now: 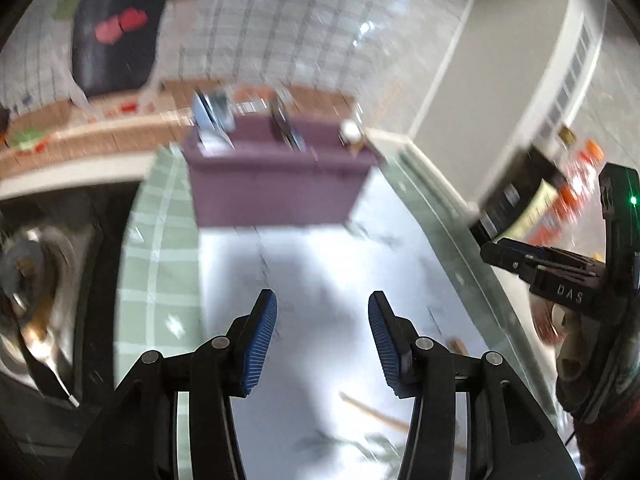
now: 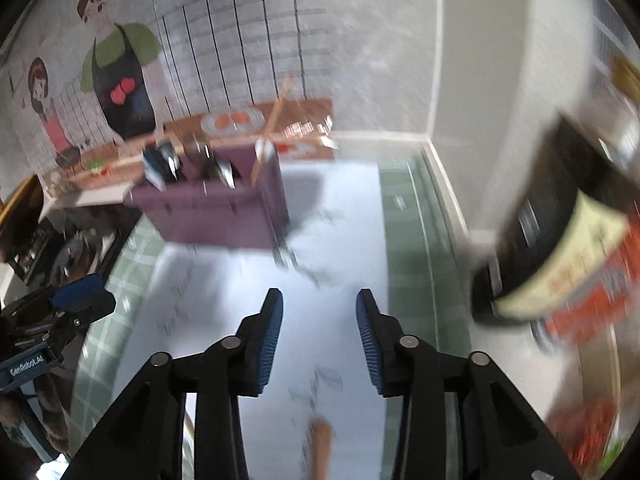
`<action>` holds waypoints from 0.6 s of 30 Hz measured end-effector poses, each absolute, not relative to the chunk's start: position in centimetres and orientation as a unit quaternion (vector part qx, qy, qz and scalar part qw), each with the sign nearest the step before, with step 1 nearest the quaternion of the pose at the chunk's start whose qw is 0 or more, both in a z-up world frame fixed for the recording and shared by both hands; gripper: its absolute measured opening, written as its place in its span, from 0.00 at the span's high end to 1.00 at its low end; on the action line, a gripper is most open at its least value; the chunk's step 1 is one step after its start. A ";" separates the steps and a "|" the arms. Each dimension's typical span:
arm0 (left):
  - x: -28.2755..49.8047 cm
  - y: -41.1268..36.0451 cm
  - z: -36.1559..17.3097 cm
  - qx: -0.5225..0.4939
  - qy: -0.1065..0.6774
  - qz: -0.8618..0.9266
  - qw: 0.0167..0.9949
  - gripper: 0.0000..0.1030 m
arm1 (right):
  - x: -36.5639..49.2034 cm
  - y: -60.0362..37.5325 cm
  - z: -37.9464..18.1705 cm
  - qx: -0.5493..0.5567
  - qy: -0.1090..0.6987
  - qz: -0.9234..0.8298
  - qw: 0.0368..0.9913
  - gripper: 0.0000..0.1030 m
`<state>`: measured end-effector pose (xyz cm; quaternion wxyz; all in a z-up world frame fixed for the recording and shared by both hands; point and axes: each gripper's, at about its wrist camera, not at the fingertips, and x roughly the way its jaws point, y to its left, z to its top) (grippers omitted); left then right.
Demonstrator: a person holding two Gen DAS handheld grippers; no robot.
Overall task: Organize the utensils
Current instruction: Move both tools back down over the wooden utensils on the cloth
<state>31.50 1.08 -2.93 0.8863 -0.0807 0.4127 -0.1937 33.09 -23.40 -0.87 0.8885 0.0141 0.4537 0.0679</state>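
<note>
Both wrist cameras look forward and down over the white mat point(image 1: 320, 264), sharing the somewhat blurred purple organizer point(image 1: 276, 184) point(image 2: 216, 216) ahead.

A cartoon wall picture point(image 2: 116, 68) of a cook in an apron is seen on the tiled wall. Right of it, dark jars point(image 2: 560, 240) with orange labels are stacked.

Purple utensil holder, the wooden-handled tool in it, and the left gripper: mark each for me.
Purple utensil holder point(image 2: 224, 220): right wrist view, front wall.
Wooden-handled tool point(image 2: 276, 114): right wrist view, mid-handle, leaning out of the holder's right end.
Left gripper point(image 1: 322, 336): left wrist view, midway between open fingertips.
</note>
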 end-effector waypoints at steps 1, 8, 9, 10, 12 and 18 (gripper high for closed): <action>30.9 0.6 -3.5 -0.082 0.423 -0.200 0.880 0.53 | 32.4 -23.5 -1.3 0.012 0.459 0.067 0.886 0.61; 28.5 -2.7 -6.2 -0.058 0.472 -0.229 0.850 0.53 | 26.1 -24.4 -5.7 0.007 0.508 0.063 0.859 0.60; 28.3 -3.1 -6.2 -0.055 0.475 -0.231 0.847 0.53 | 25.4 -24.5 -6.3 0.009 0.515 0.062 0.855 0.59; 28.1 -3.6 -6.3 -0.051 0.478 -0.234 0.845 0.53 | 24.8 -24.6 -6.8 0.012 0.520 0.060 0.852 0.59; 27.4 -4.5 -6.3 -0.041 0.492 -0.240 0.836 0.53 | 23.5 -25.0 -7.4 0.014 0.527 0.053 0.848 0.59; 25.8 -6.4 -8.6 -0.065 0.576 -0.252 0.775 0.53 | 20.6 -25.4 -7.7 -0.002 0.529 0.071 0.846 0.49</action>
